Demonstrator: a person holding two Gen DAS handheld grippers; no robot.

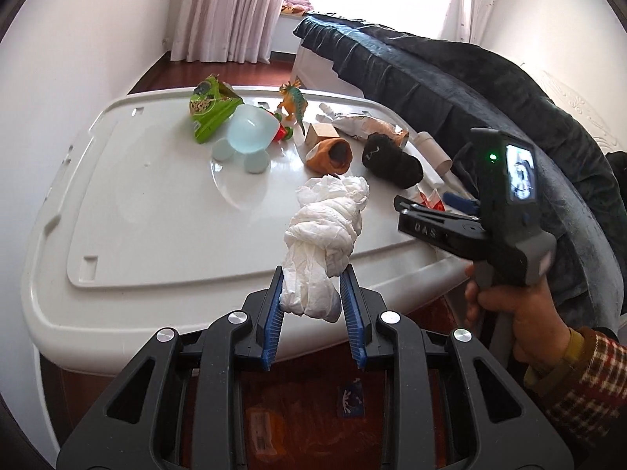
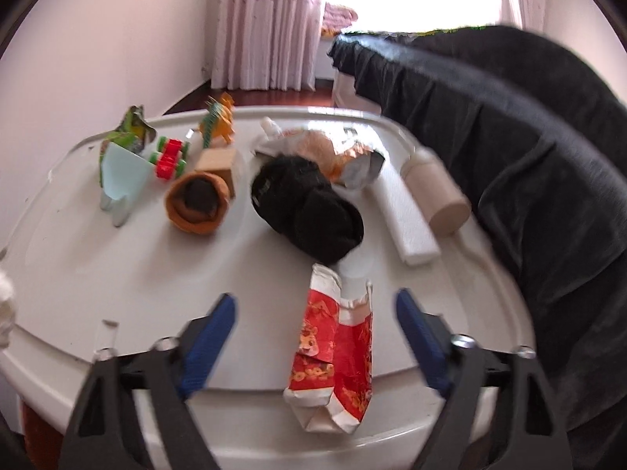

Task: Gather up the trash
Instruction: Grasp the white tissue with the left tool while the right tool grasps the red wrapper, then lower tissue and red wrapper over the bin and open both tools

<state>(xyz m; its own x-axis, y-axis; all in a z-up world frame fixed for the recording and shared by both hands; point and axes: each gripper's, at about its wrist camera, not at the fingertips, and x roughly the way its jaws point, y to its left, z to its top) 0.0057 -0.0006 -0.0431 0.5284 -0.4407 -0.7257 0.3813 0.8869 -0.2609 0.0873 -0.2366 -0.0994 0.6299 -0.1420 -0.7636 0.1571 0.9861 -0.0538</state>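
The red paper wrapper (image 2: 335,356) lies squarely between the right gripper (image 2: 317,337)'s wide-spread fingers, touching neither, its long axis running straight ahead along them; judged from this, closing would pinch it across its width. The left gripper (image 1: 311,288) is clamped on the near end of the crumpled white tissue (image 1: 325,235), which stretches away over the white lid (image 1: 156,203)

white table top (image 1: 129,203): smooth glossy plastic. tissue wad (image 1: 325,235), centre frame: crumpled matt paper. red packet (image 2: 337,356), lower centre: creased printed paper. black sock (image 2: 309,203): fuzzy matt cloth. bed cover (image 1: 450,90), upper right: dark velvety cloth.
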